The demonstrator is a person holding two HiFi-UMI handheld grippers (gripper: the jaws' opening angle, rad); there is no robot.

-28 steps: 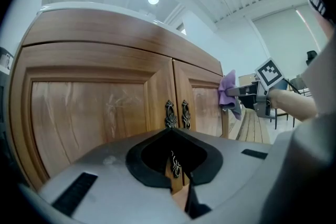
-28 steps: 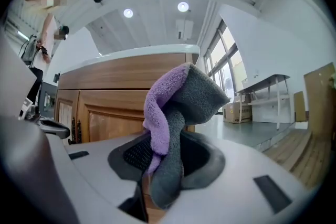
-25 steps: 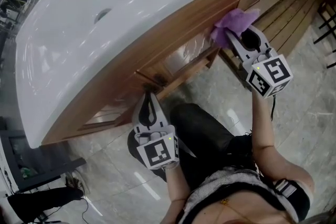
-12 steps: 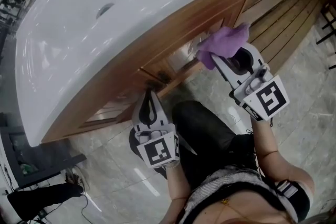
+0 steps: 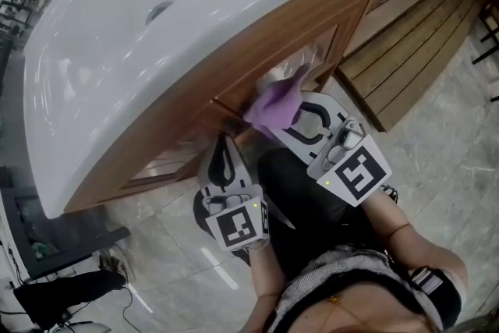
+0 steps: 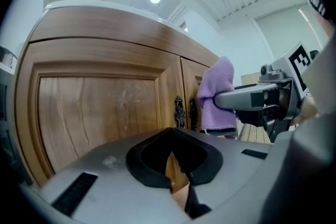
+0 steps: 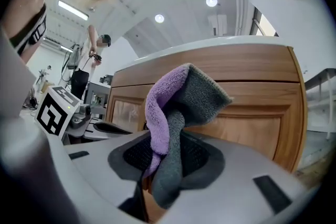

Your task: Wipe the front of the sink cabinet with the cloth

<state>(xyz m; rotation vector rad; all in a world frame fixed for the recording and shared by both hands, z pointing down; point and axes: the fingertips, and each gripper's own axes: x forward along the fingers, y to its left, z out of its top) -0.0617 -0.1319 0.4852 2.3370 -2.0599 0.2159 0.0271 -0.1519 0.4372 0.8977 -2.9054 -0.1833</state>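
The wooden cabinet front [image 5: 257,51] runs below the white basin [image 5: 179,4]. My right gripper [image 5: 285,119] is shut on the purple and grey cloth [image 5: 274,100], which is pressed against the cabinet near the dark door handles [image 6: 179,111]. In the right gripper view the cloth [image 7: 173,113] bunches up out of the jaws, in front of the right-hand door panel [image 7: 252,118]. My left gripper [image 5: 221,143] is shut and empty, low beside the left door [image 6: 100,113], just left of the cloth [image 6: 218,93].
A slatted wooden platform [image 5: 405,35] lies on the tiled floor to the right of the cabinet. The person's dark-trousered legs [image 5: 312,199] are close under both grippers. Dark equipment [image 5: 62,292] sits at the lower left.
My right gripper has carried the cloth leftward along the cabinet front, from the right end to the door handles in the middle. The left gripper has stayed put.
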